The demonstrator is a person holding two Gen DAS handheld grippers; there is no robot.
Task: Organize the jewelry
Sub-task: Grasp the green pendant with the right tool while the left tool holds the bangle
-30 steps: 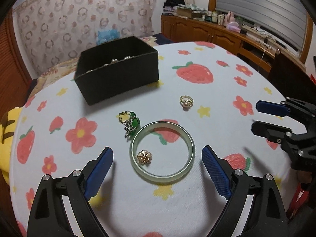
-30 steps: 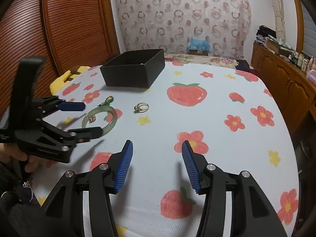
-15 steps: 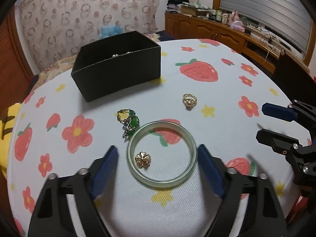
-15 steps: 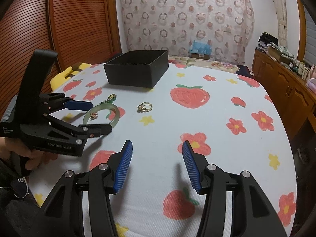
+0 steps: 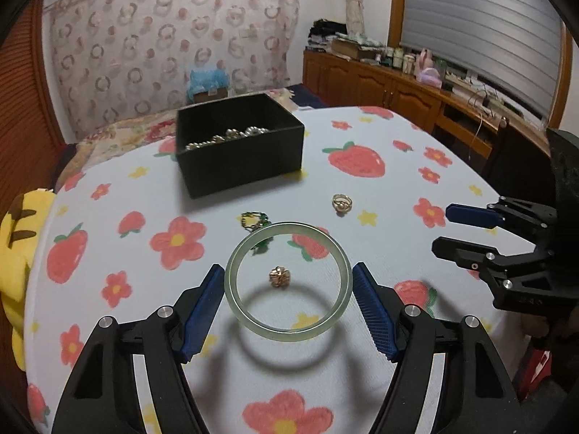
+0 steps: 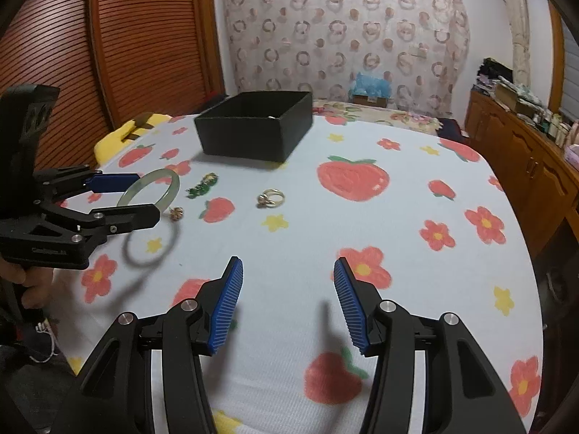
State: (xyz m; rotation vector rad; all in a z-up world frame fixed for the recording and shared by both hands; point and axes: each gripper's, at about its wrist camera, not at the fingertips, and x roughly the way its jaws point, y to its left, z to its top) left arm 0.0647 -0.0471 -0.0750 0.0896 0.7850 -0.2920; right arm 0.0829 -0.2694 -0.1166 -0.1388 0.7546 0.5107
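Note:
My left gripper [image 5: 287, 271] is shut on a pale green jade bangle [image 5: 286, 334], its blue pads pressing the ring's two sides. The bangle hangs a little above the cloth and casts a ring shadow beneath it. From the right wrist view, the left gripper [image 6: 146, 197] holds the bangle [image 6: 170, 177] at the left. On the cloth lie a gold clover charm [image 5: 279, 277], a green pendant [image 5: 253, 220] and a gold ring [image 5: 341, 203]. Behind them stands a black box [image 5: 239, 166] with pearls [image 5: 228, 137] inside. My right gripper [image 6: 287, 267] is open and empty over the near cloth.
The round table wears a white cloth [image 6: 362, 217] printed with strawberries and flowers. A yellow cushion [image 5: 14, 246] sits off its left edge. Wooden cabinets [image 5: 380, 86] with clutter line the right wall, and a slatted wooden door [image 6: 108, 36] stands on the left.
The left jaws closed in on the bangle and lifted it off the cloth, leaving the clover charm lying below. The right gripper stayed where it was.

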